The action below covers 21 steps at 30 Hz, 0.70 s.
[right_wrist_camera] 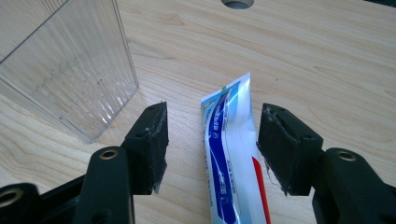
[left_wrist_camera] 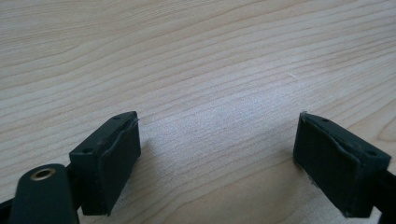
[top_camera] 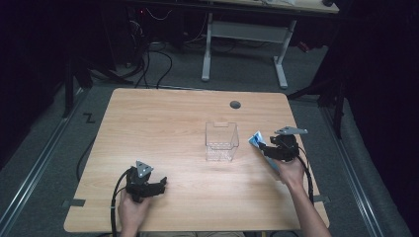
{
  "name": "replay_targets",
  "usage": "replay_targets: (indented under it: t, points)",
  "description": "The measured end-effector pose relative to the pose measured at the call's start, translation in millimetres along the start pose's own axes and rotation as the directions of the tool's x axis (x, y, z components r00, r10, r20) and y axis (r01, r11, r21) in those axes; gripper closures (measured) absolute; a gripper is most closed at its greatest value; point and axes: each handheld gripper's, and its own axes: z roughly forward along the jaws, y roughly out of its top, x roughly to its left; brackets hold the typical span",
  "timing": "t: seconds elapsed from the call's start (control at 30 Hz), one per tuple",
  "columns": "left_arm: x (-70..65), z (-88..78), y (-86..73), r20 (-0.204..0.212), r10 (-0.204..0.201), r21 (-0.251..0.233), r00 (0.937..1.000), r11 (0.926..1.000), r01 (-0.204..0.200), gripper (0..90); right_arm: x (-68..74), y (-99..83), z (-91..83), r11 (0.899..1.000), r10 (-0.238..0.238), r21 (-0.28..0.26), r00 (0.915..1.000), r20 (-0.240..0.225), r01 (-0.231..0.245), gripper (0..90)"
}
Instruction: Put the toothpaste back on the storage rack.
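A white and blue toothpaste tube [top_camera: 257,140] [right_wrist_camera: 233,154] lies on the wooden table [top_camera: 163,128] right of a clear ribbed plastic box [top_camera: 222,142] [right_wrist_camera: 65,60]. My right gripper [top_camera: 267,148] [right_wrist_camera: 212,140] straddles the tube, its jaws standing apart. A gap shows between the left pad [right_wrist_camera: 156,140] and the tube; the right pad sits close beside it. The tube's crimped end points past the fingertips, away from the hand. My left gripper [top_camera: 160,185] [left_wrist_camera: 217,140] rests low over bare wood near the front left, open, nothing between its pads.
A round grey cable hole [top_camera: 235,104] [right_wrist_camera: 238,3] sits in the table's far side behind the box. The right table edge runs close to my right hand. A white-legged desk [top_camera: 247,44] stands on the floor beyond.
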Motion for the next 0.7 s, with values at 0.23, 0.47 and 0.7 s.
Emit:
replay_targets:
  t: [0.23,0.47,0.7]
  points:
    - [0.0,-0.1,0.1,-0.001,0.000,0.001,1.0000,1.0000,0.000,15.0,1.4,0.4,11.8,1.000,-0.010,0.025,0.9998,0.015,0.010,42.9]
    - [0.0,0.0,0.0,0.000,0.000,0.000,1.0000,1.0000,0.000,15.0,0.1,-1.1,25.2,0.997,-0.024,0.077,0.9991,0.035,0.021,42.8]
    - [0.0,0.0,0.0,0.000,0.000,0.000,1.0000,1.0000,0.000,15.0,-4.1,-4.4,37.4,0.993,-0.009,0.122,0.9991,0.041,0.004,42.2]
